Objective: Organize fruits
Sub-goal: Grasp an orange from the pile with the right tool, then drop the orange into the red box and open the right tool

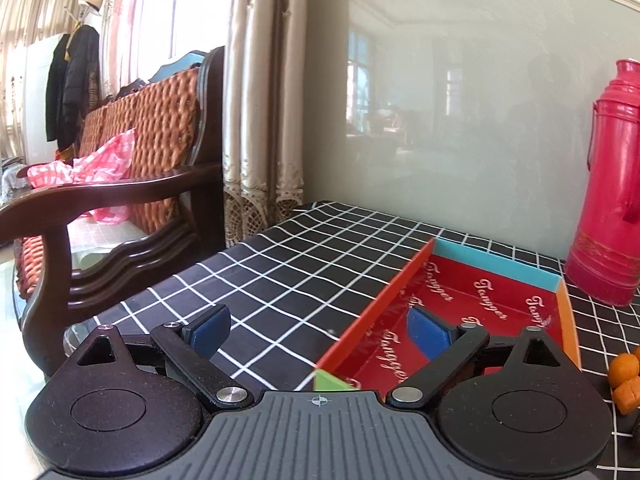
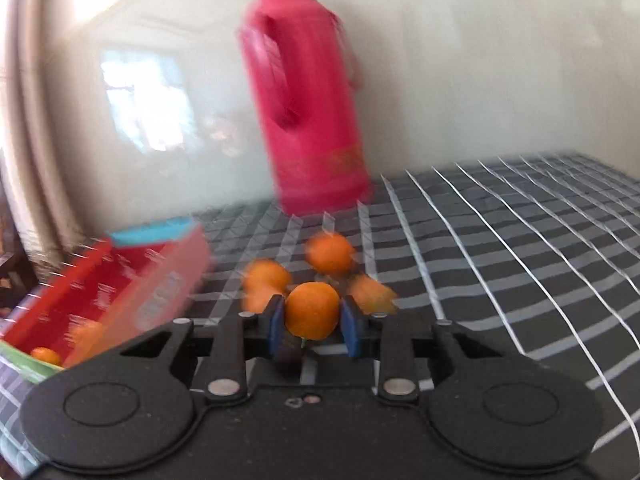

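1. Orange sits between my right gripper pads, roundish, no clear long axis; a bit of green shows at its underside, so the stem end seems to face down, not sure.
2. My right fingers are closed to about the fruit's width, both blue pads touching its sides. Gripping it.
3. Right view is motion-blurred. Four more oranges lie on the checked tablecloth just beyond the held one, clustered close together.
4. Red tray is to the left of the cluster, long axis running away from me toward the wall; at least one orange inside at the near end.
5. Pink thermos stands upright behind the fruit, by the wall.
6. My left gripper is spread wide, holding nothing; its right pad is over the tray, the left pad over the cloth. Contact with the tray: cannot tell.
7. Left view: loose oranges at right edge, wooden sofa beyond the table.
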A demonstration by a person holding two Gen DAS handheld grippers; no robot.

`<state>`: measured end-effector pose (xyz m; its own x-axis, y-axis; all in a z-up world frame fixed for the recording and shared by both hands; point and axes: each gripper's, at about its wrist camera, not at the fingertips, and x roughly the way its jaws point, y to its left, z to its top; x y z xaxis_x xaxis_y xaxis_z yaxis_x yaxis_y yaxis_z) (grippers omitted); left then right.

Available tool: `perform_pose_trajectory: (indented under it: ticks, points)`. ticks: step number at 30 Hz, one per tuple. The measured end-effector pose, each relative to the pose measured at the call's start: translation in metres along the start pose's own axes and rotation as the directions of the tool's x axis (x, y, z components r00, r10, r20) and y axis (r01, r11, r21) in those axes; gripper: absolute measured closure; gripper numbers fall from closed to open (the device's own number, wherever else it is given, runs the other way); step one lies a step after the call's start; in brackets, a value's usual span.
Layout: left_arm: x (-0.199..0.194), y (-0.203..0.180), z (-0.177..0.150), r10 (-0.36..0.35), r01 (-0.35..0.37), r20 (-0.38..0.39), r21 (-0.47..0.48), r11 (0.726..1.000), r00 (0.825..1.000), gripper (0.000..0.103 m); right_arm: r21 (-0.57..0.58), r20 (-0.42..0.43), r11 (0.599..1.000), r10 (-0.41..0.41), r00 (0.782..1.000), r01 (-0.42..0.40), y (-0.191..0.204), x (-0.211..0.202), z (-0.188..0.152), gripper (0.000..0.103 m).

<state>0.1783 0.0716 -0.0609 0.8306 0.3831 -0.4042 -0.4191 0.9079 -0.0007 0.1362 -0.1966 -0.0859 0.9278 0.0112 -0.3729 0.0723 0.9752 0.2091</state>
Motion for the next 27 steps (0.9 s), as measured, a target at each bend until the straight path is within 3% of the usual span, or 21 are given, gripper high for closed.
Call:
perform_pose_trajectory:
  ticks: [5, 12, 20, 23, 26, 27]
  points:
    - [0.005, 0.019, 0.001, 0.032, -0.032, -0.019, -0.035, 0.999, 0.999, 0.008, -0.046, 0.003, 0.986, 0.163, 0.987, -0.162, 0.032, -0.001, 0.0, 0.081]
    - [0.006, 0.048, 0.0, 0.083, -0.083, -0.016, -0.05, 0.995, 0.996, 0.008, -0.115, -0.032, 0.942, 0.313, 0.949, -0.314, 0.078, 0.006, -0.003, 0.081]
    - [0.009, 0.072, 0.0, 0.117, -0.118, -0.022, -0.067, 0.991, 0.993, 0.008, -0.251, -0.038, 0.924, 0.287, 0.957, -0.288, 0.113, 0.012, -0.017, 0.079]
    - [0.01, 0.073, 0.001, 0.115, -0.117, -0.019, -0.073, 0.99, 0.993, 0.007, -0.25, -0.034, 0.924, 0.29, 0.956, -0.289, 0.113, 0.009, -0.019, 0.075]
    - [0.011, 0.069, 0.001, 0.101, -0.103, -0.026, -0.075, 0.992, 0.995, 0.007, -0.227, -0.014, 0.938, 0.268, 0.963, -0.264, 0.104, 0.006, -0.017, 0.065]
    - [0.01, 0.066, 0.001, 0.096, -0.097, -0.023, -0.07, 0.993, 0.995, 0.007, -0.212, -0.005, 0.945, 0.256, 0.967, -0.251, 0.1, 0.005, -0.016, 0.054]
